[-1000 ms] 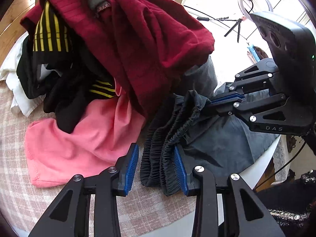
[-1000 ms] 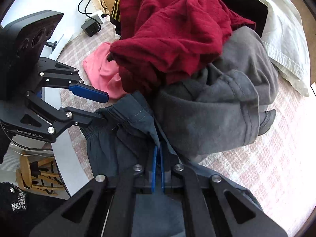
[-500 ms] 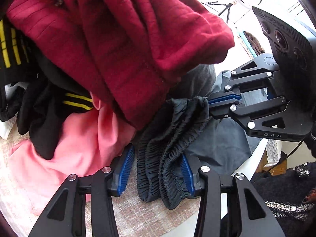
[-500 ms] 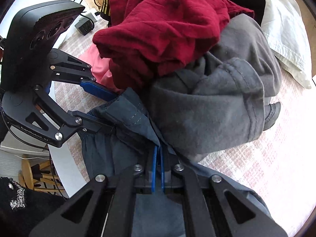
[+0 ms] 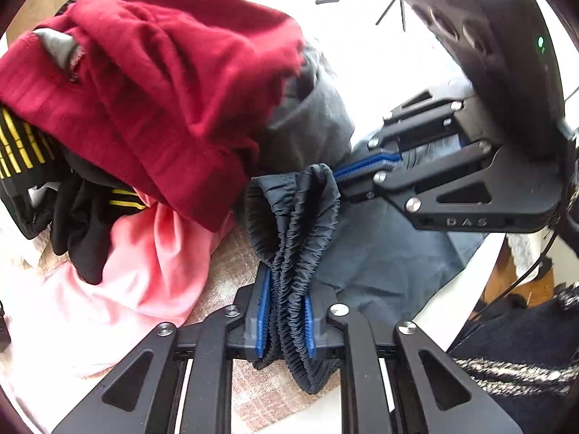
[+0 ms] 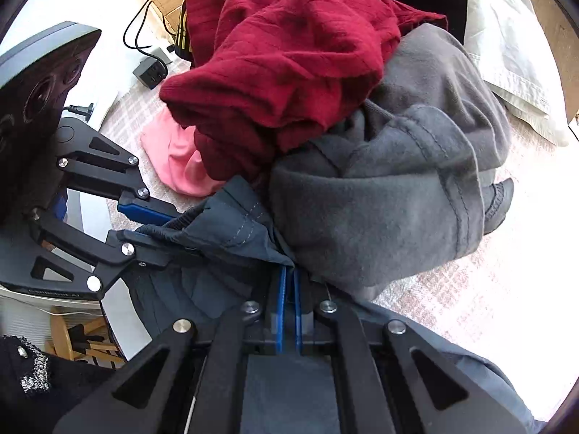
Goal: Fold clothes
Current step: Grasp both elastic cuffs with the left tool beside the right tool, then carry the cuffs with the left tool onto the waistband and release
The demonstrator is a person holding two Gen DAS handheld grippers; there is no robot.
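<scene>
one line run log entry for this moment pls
left gripper: closing on dark shorts waistband | right gripper: shut on shorts fabric | red garment: atop pile

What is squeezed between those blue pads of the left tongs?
The bunched elastic waistband of the dark grey shorts, seen in the left wrist view as the left tongs close on it.

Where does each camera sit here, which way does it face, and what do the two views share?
Left wrist: on the left gripper, facing down at the waistband its closing jaws pinch; the right gripper shows too.
Right wrist: on the right gripper, facing down, shut on the same dark garment; the left gripper shows.
Shared: both grippers, red top, pink cloth, grey garment.
</scene>
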